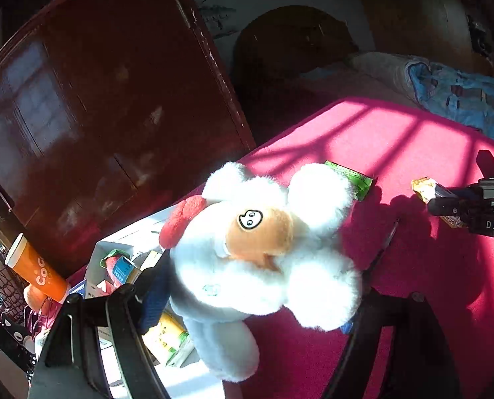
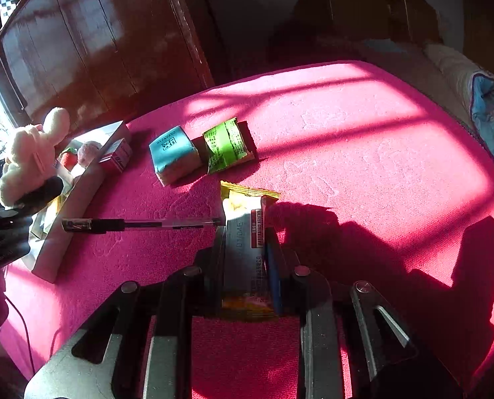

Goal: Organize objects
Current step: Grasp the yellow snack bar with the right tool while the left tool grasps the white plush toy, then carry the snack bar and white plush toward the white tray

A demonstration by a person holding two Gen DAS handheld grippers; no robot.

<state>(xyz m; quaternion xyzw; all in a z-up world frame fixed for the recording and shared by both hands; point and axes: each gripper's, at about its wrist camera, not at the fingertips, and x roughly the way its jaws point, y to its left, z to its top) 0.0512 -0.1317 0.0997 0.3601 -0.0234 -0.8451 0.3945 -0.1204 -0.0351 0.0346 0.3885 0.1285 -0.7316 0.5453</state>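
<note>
Your left gripper has its fingers spread wide around the white plush toy, which hangs just above the white box; lower it well over the box before letting go. Your right gripper is clamped on the yellow snack packet, right of the box beside the pen on the red counter; lift it straight, clear of the pen

pen left of snack packet
</note>
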